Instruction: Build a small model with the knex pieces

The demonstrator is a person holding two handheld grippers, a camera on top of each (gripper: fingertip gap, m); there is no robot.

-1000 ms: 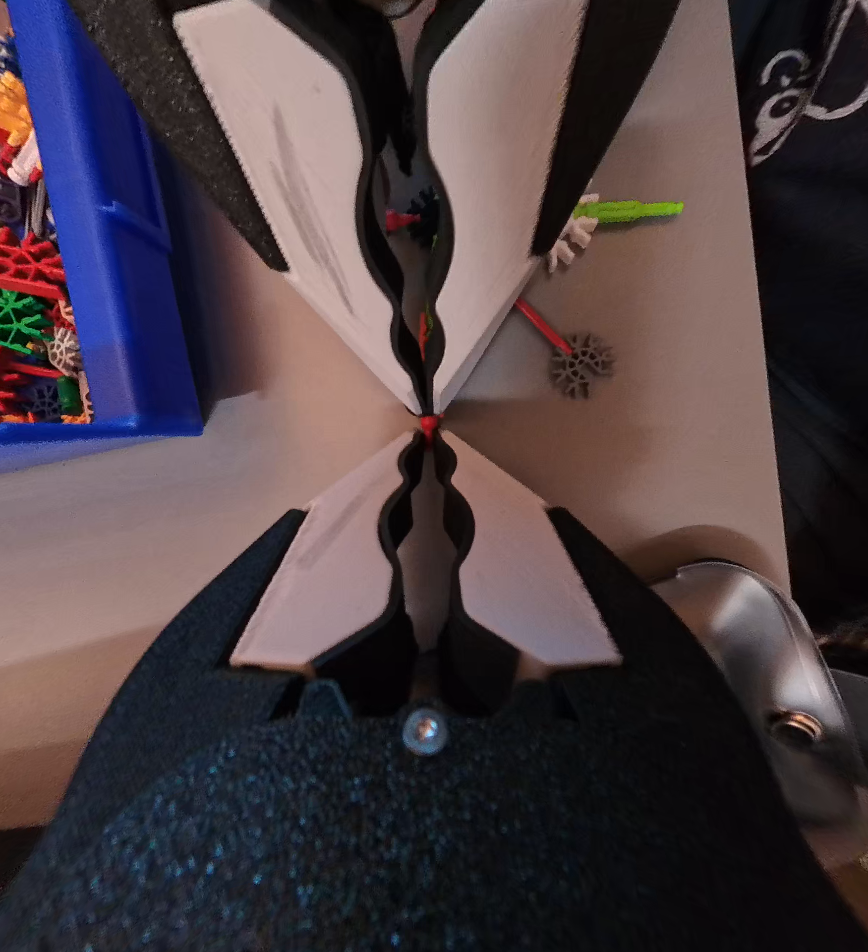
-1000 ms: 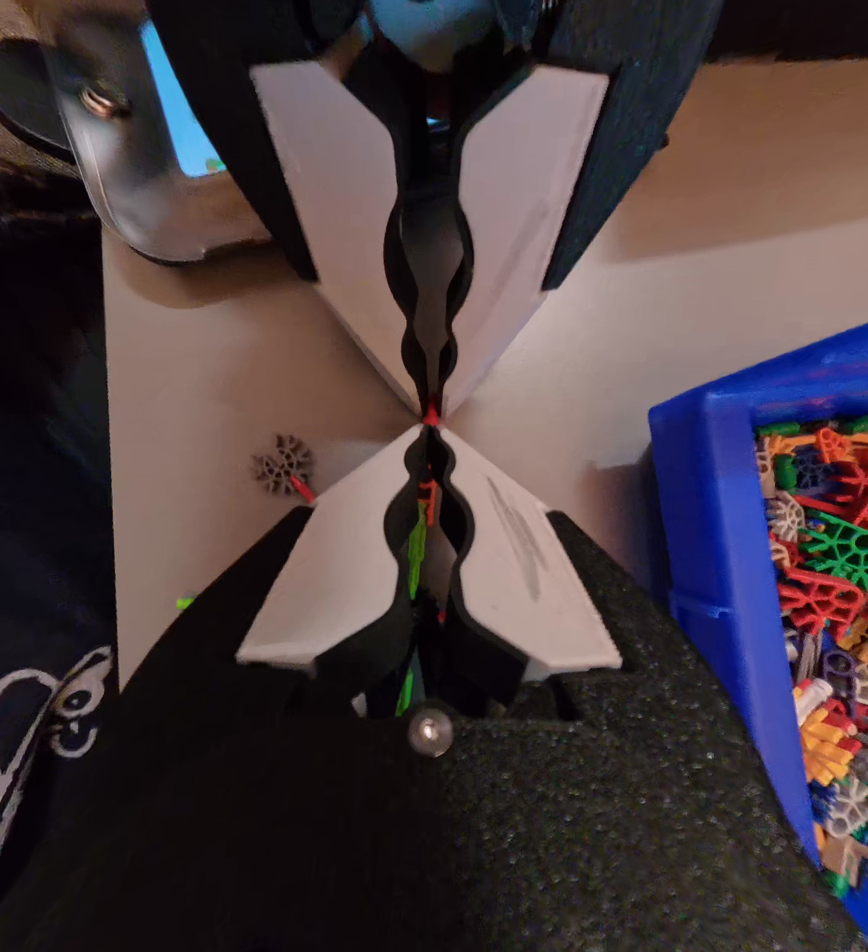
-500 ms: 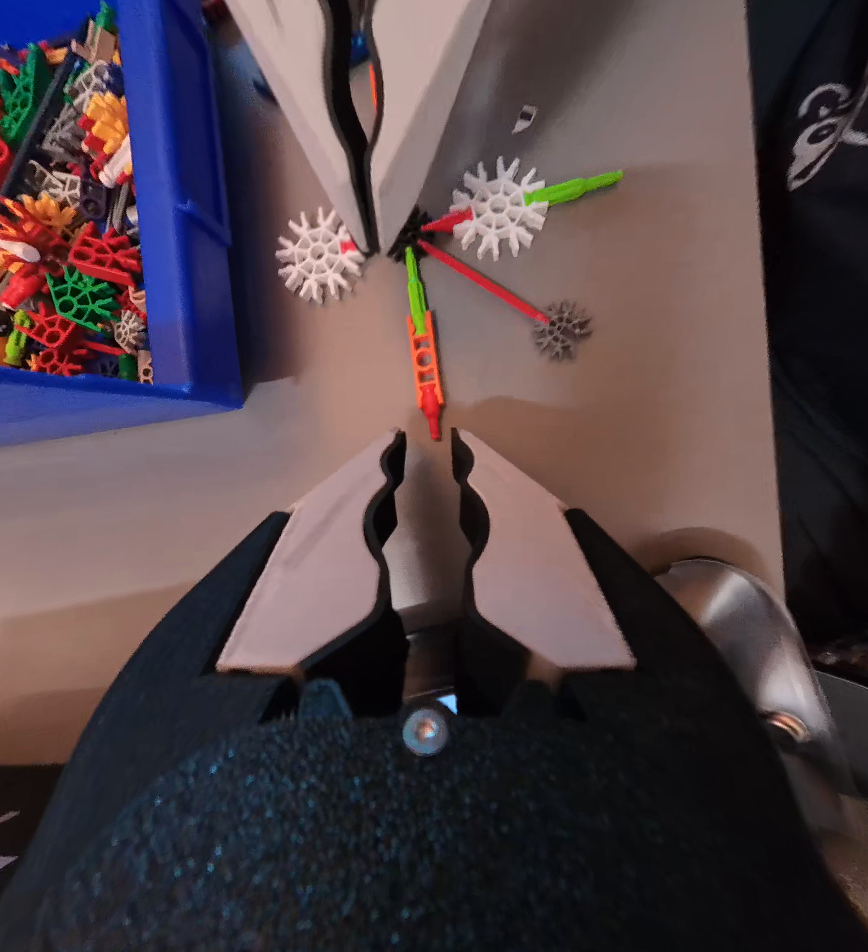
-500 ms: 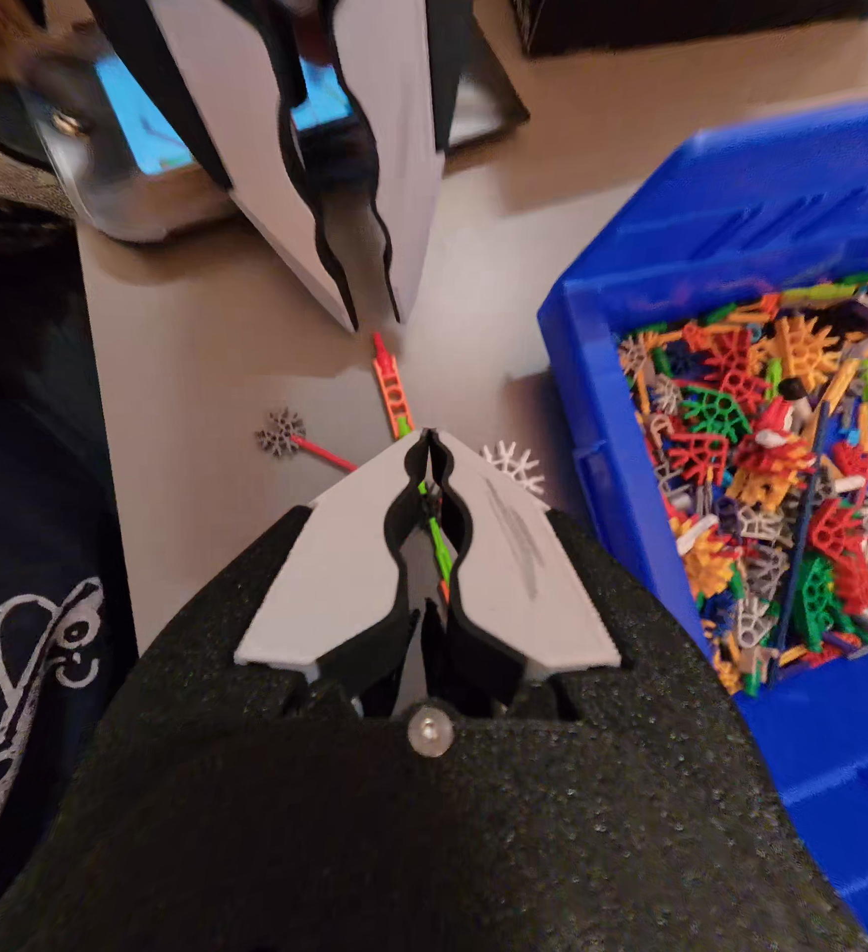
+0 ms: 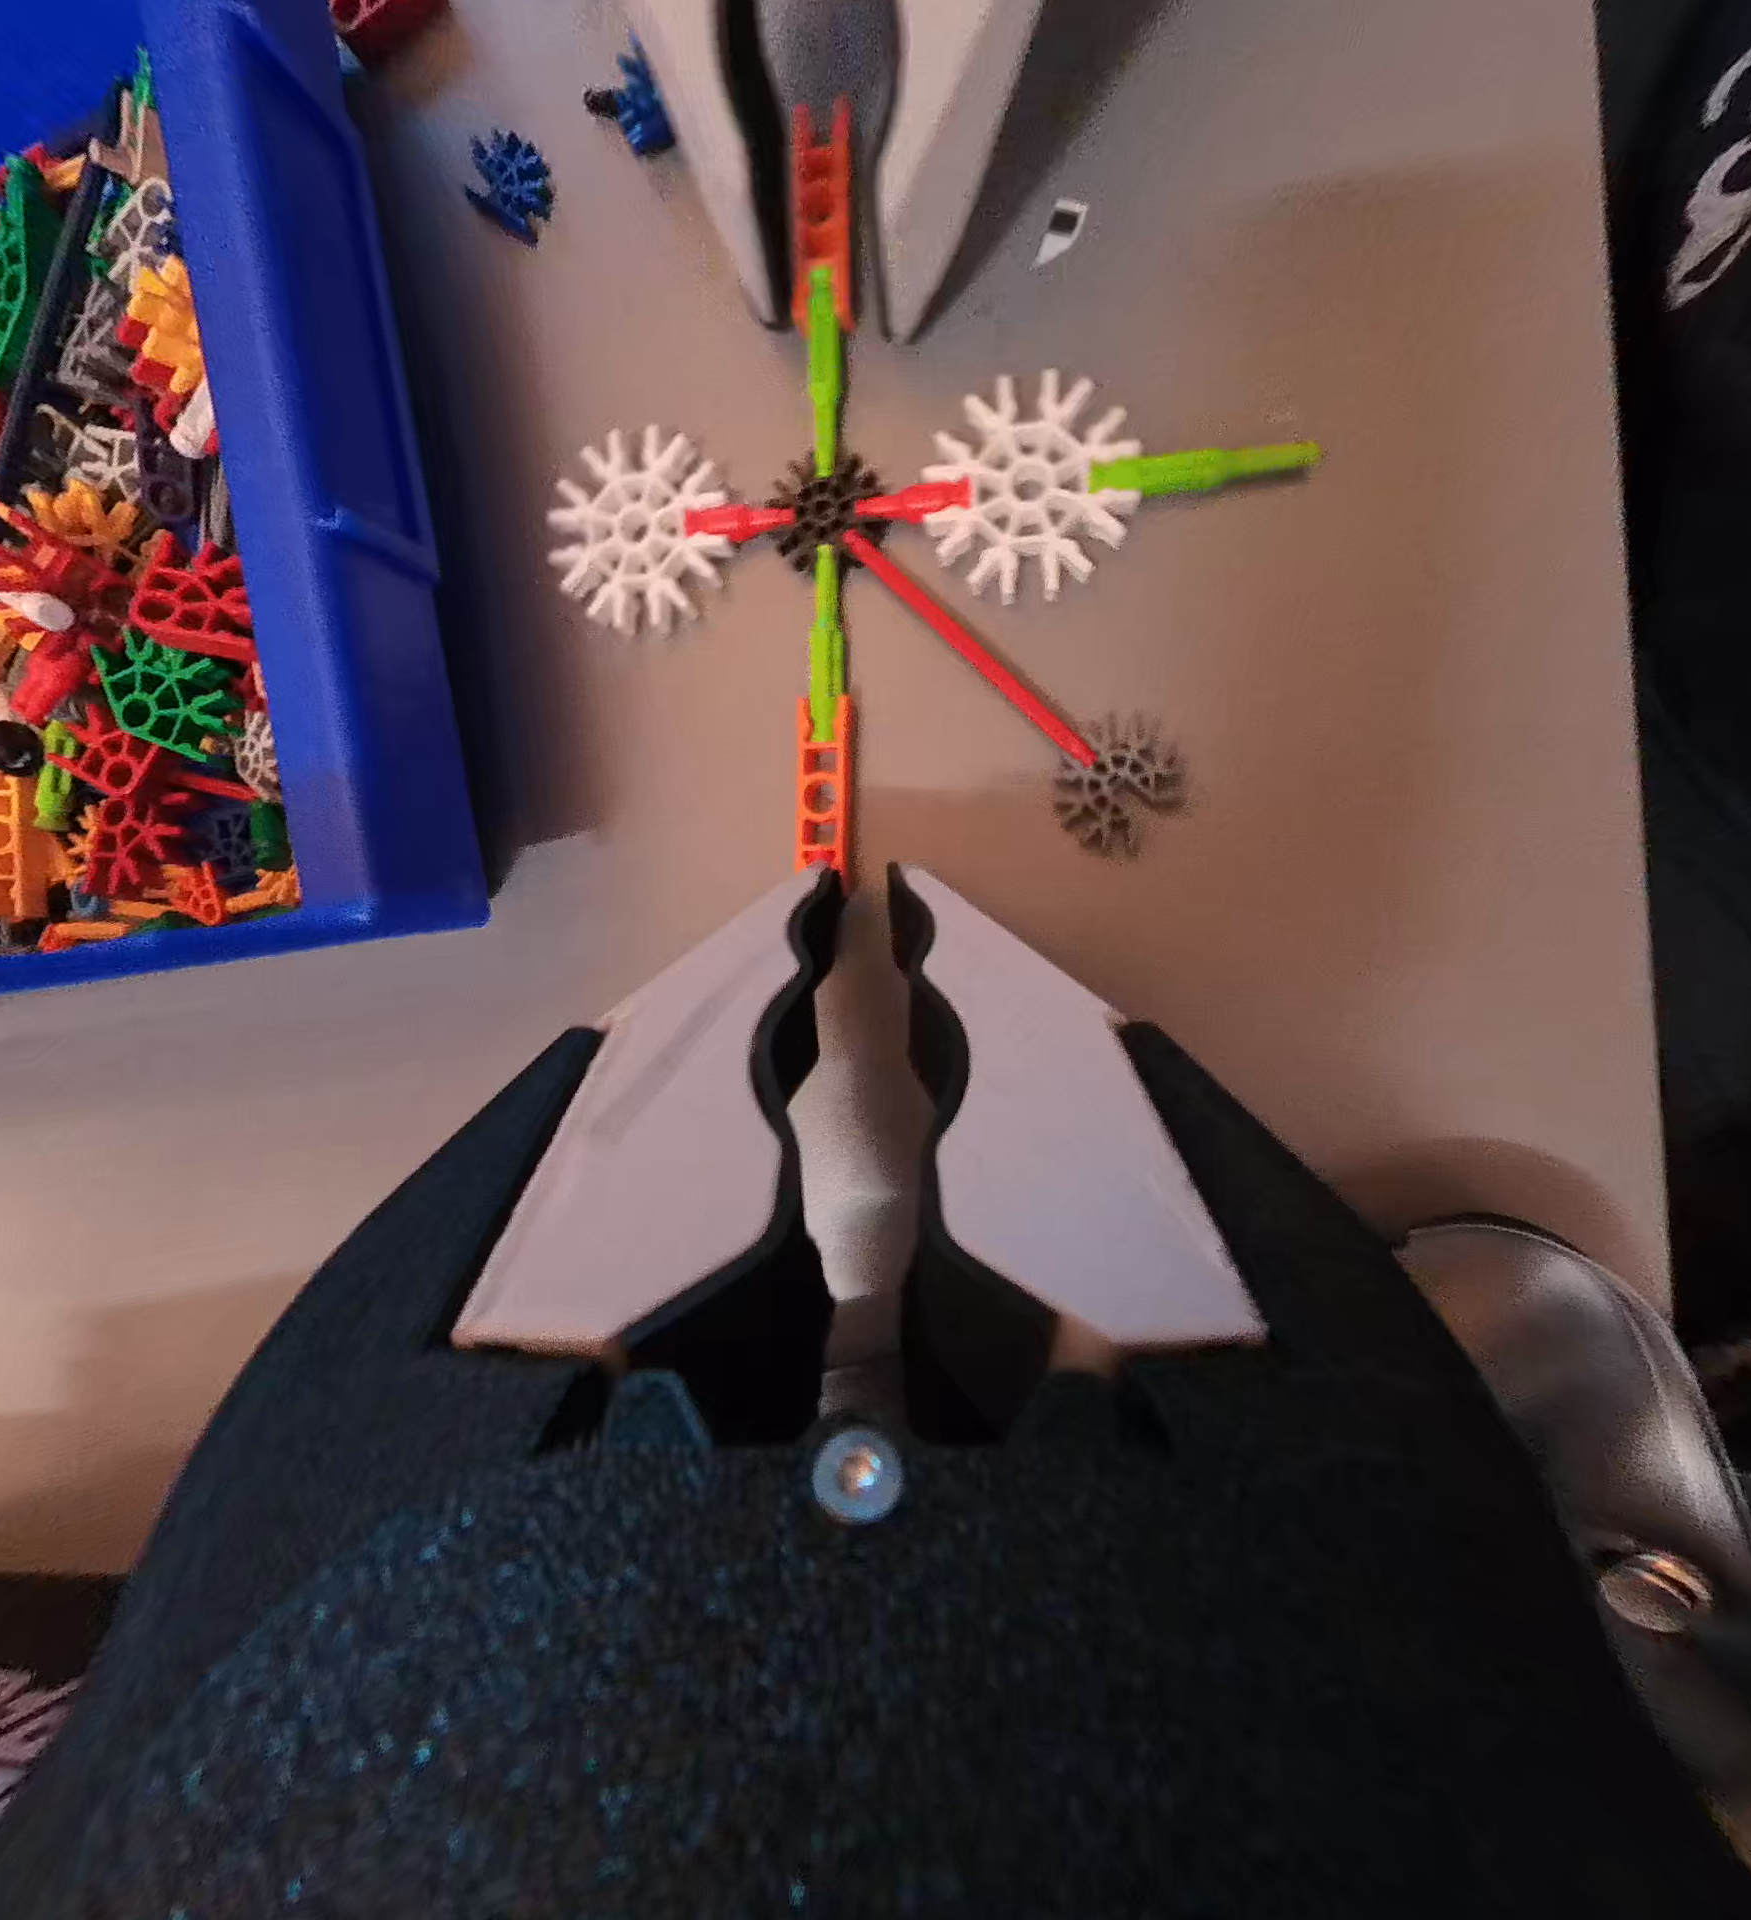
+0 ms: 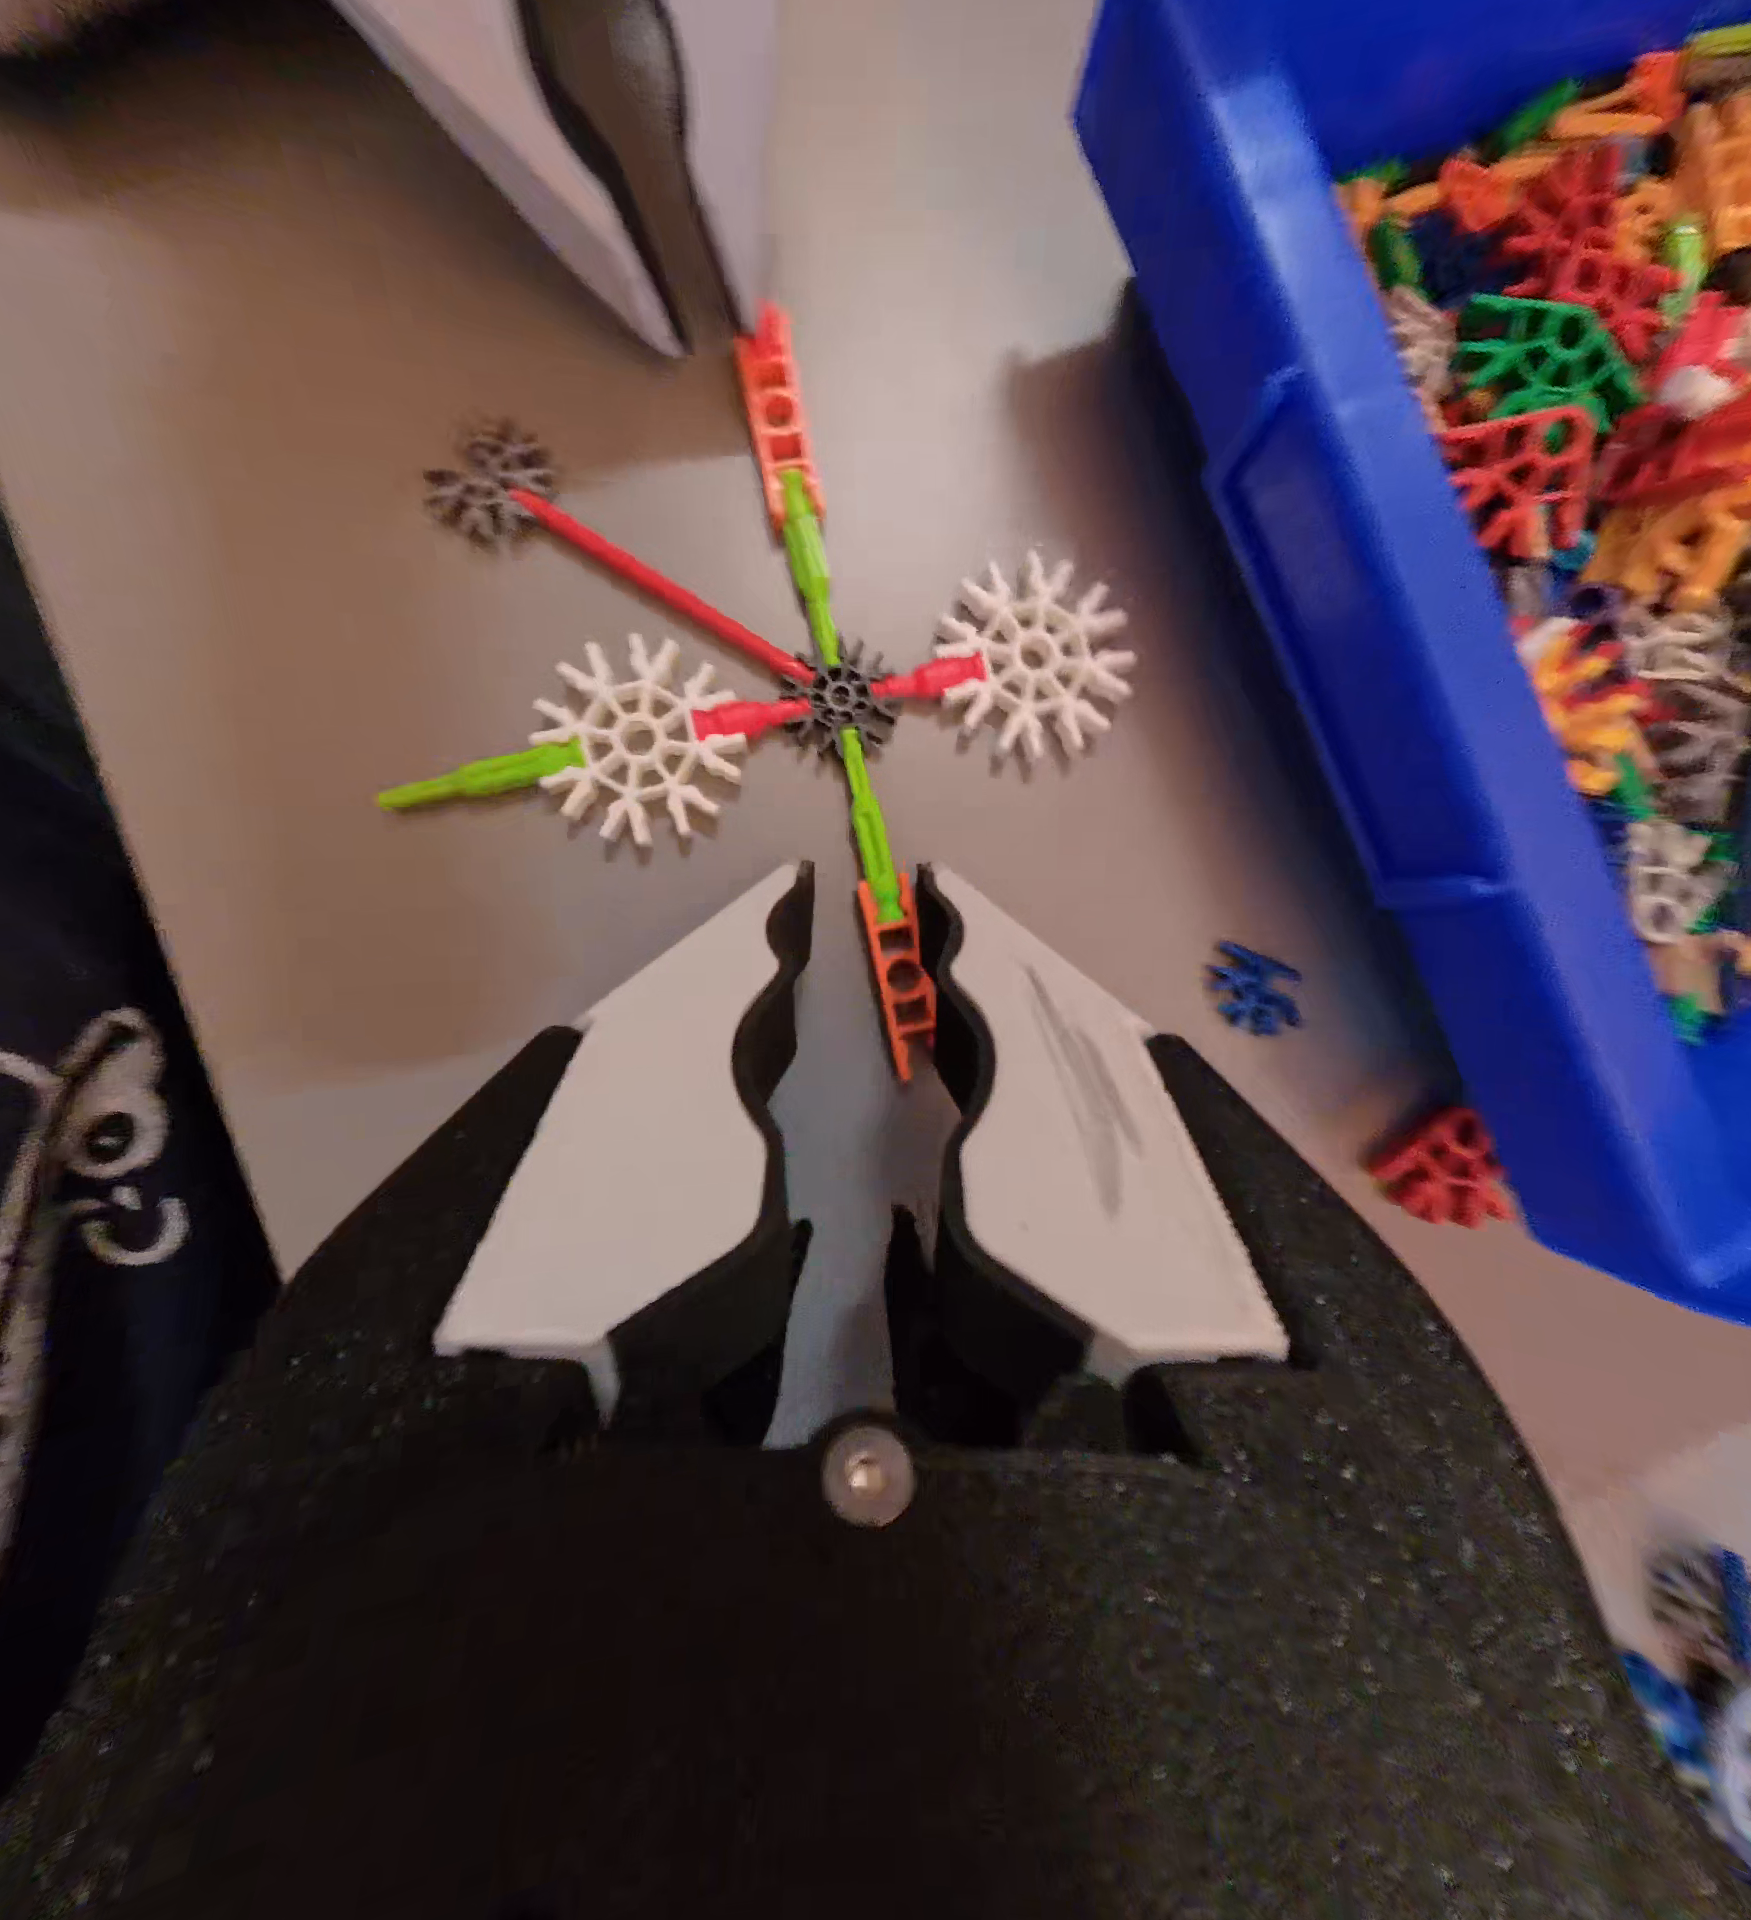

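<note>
A toy rod-and-connector assembly lies flat on the grey table (image 5: 1266, 935). It has a black hub (image 5: 827, 509), two white snowflake connectors (image 5: 637, 530) (image 5: 1032, 483), green and red rods, a small grey connector (image 5: 1118, 779) and an orange connector at each end. My left gripper (image 5: 863, 883) is open and holds nothing, its tips just short of the near orange connector (image 5: 821, 790). My right gripper (image 6: 869, 875) is open. The other orange connector (image 6: 897, 966) stands between its jaws against the right pad, with a clear gap to the left pad. The hub also shows in the right wrist view (image 6: 840, 698).
A blue bin (image 5: 331, 520) full of mixed coloured pieces stands beside the assembly and also shows in the right wrist view (image 6: 1318, 520). Loose blue (image 6: 1253, 987) and red (image 6: 1442, 1164) connectors lie by it. A person's dark printed garment (image 5: 1733, 520) is at the table edge. My right fingertips sit around 10 cm from my left ones.
A second ago both grippers met tip to tip, shut on the assembly's ends. The left let go first and drew back. The right has now opened, and the assembly lies on the table.
</note>
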